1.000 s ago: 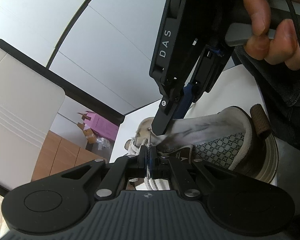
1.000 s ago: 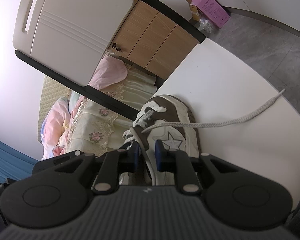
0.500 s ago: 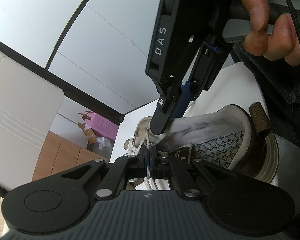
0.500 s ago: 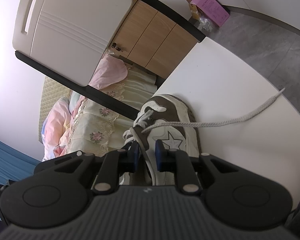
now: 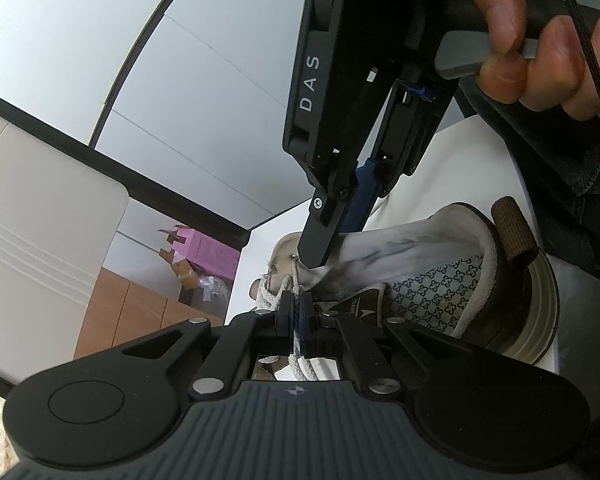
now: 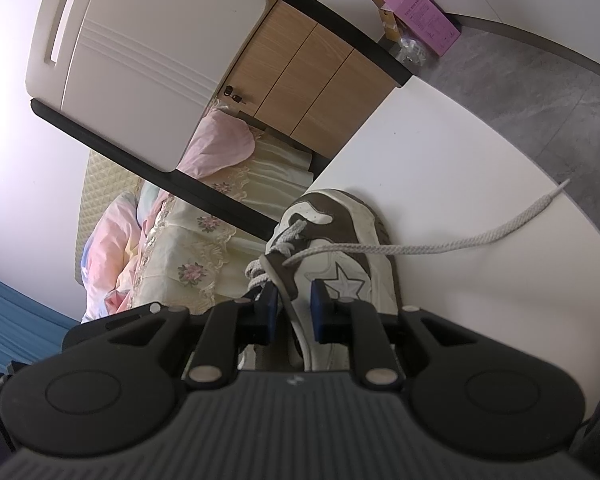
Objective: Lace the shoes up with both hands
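Change: hardly anything has shifted since a second ago; both of my hand-held grippers keep their places, and only the view from my left one has tipped a touch.
Left hand-held gripper (image 5: 296,312): shut down to almost nothing, pinching the lace (image 5: 300,366) between its blue pads; the cord runs up from my pads to an eyelet just ahead of the tips.
Right hand-held gripper (image 6: 293,307): narrow but not shut, its pads straddling the shoe's upper edge beside the eyelets; from the left view one finger tip presses on the tongue (image 5: 380,248). Whether the pads truly bite I cannot tell.
Right hand (image 5: 540,40): wrapped round the handle, above the shoe.
Shoe (image 6: 340,272): lies on the white counter (image 6: 480,300) straight ahead of my right gripper, toe pointing away, heel nearest me.
Free lace end (image 6: 500,236): trails off to the right of my right gripper across the counter, slack, tip near the rim.
Handling, as I judge it: the lace is soft, light, woven cord, limp and prone to slip; best taken close to the stiff tip or right by the eyelet. The shoe is light and will slide, so its firm eyelet edge is the place to steady it.
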`<state>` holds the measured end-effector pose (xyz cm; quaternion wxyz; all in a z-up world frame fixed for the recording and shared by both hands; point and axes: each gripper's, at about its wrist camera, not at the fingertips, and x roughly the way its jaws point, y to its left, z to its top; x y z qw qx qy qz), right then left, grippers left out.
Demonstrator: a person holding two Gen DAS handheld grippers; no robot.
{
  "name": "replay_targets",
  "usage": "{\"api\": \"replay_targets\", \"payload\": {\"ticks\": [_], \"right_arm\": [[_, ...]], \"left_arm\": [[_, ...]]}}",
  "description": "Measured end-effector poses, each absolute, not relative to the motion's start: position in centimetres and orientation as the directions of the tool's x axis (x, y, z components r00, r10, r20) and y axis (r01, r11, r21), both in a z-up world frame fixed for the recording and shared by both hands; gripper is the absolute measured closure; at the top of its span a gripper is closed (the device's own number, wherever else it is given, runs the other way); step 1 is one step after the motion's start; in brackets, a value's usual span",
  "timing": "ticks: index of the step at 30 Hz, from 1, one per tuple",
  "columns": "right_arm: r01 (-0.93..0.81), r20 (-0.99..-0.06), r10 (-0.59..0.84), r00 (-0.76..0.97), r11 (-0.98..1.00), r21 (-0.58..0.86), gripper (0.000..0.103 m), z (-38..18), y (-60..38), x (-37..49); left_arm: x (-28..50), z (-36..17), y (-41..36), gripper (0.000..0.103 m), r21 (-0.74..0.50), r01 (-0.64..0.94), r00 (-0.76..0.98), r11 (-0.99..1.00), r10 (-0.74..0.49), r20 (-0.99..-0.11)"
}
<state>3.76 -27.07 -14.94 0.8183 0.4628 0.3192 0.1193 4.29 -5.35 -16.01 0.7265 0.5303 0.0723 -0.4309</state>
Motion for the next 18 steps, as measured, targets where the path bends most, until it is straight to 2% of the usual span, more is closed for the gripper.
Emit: {"api": "replay_targets", "payload": {"ticks": [10,15,18], "right_arm": [[0.085,-0.427,0.473,0.771,0.588,0.804,0.084,-14.5,-26.7,3.7],[0.068,-0.439,0.455,0.775,0.631,0.773,0.083,-14.0,-26.1,3.6],[0.052,-0.441,0.451,0.776,0.651,0.757,0.082,-13.8,-25.8,3.5]], "left_arm": [[4.1,-16.2,-6.0,0.101,0.742,0.670,0.631,0.029,-0.550,-0.548],[5.1,-14.5,-6.0,0.101,0.676,0.728,0.603,0.119,-0.581,-0.547],[5.2,-14.8,-6.3,0.100,0.682,0.725,0.604,0.098,-0.568,-0.560]]}}
